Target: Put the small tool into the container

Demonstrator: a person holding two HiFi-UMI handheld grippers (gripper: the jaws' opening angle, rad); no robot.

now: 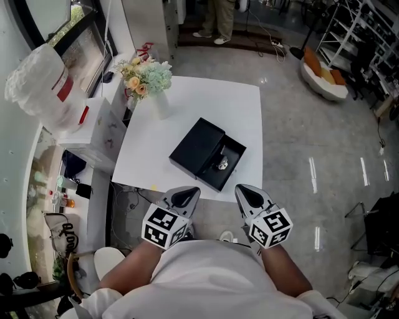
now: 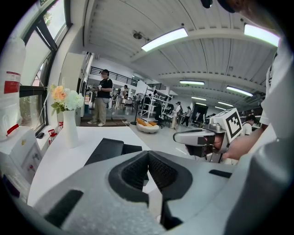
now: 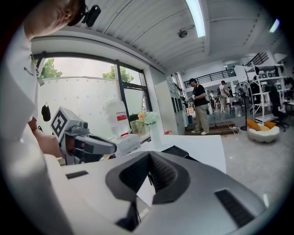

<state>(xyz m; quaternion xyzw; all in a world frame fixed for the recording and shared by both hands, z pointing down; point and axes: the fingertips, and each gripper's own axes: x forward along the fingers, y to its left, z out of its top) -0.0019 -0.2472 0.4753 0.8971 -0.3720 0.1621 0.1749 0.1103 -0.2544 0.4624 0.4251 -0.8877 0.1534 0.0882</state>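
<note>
A black container (image 1: 239, 154) lies open on the white table (image 1: 206, 99), its lid (image 1: 196, 146) resting against its left side. Inside it sits a small shiny tool (image 1: 222, 164). Both grippers hang close to the person's body, off the table's near edge. The left gripper (image 1: 186, 195) and the right gripper (image 1: 249, 194) are shut and hold nothing. In the left gripper view the pads meet at the left gripper (image 2: 148, 158), with the container (image 2: 110, 149) beyond. The right gripper view shows the right gripper (image 3: 148, 159) closed too, the container (image 3: 177, 150) just behind it.
A white vase of flowers (image 1: 153, 84) stands at the table's far left corner. White cabinets (image 1: 93, 134) and a large plastic jug (image 1: 43, 87) lie to the left. A person (image 1: 218, 19) stands far off on the grey floor (image 1: 312, 137).
</note>
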